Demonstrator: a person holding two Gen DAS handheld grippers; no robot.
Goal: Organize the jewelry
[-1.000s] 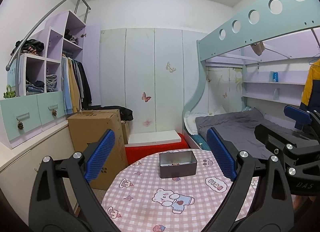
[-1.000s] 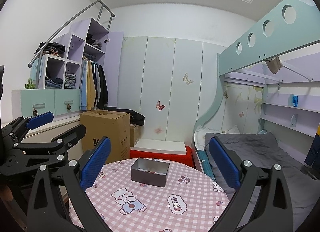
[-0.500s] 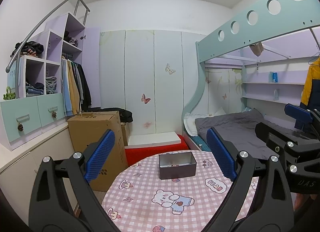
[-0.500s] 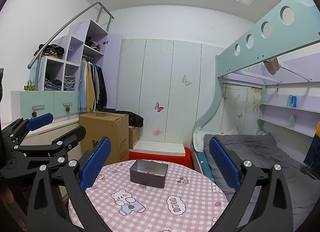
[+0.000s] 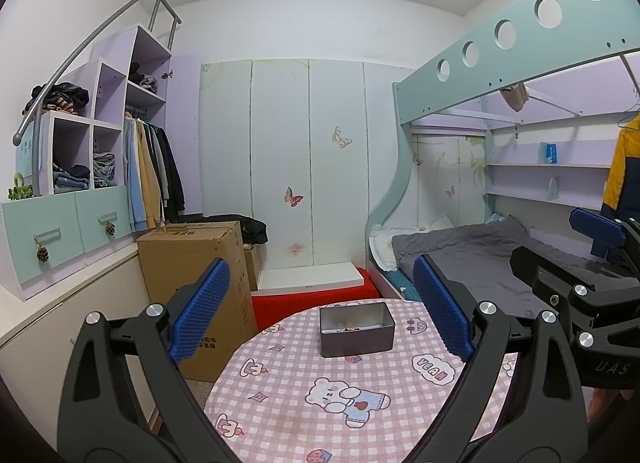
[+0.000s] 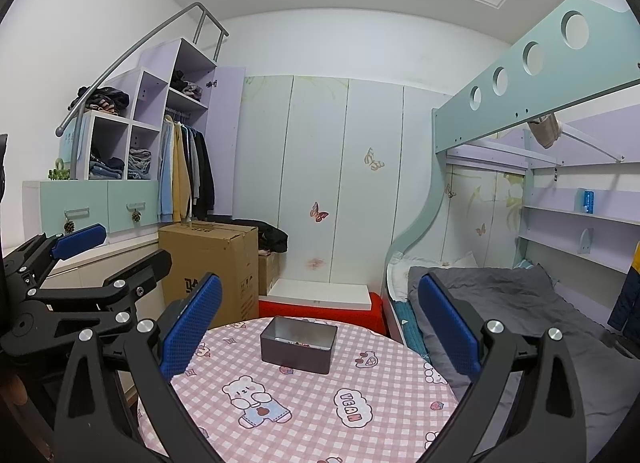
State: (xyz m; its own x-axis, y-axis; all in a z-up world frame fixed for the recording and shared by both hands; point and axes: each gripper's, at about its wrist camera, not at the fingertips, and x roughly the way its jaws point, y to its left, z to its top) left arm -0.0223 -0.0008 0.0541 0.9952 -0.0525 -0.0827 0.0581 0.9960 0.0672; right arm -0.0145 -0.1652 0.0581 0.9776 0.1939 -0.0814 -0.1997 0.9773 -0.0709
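Holding steady, tin (image 5: 356, 328) slightly lower

Open grey metal tin (image 5: 356, 329), upright, small jewelry pieces (image 5: 352, 328) inside, on checked tablecloth (image 5: 304, 379)

Right gripper (image 6: 320, 319) wide open above pink table (image 6: 304, 415); grey tin (image 6: 298, 345) on it, left gripper (image 6: 116, 247) alongside.

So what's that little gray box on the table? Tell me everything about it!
The gray box is a small rectangular tin, metal by its look, with no lid on. It sits upright on the round table's pink checkered cloth, toward the far side. A few small things lie inside, too tiny to name. Neither gripper touches it.
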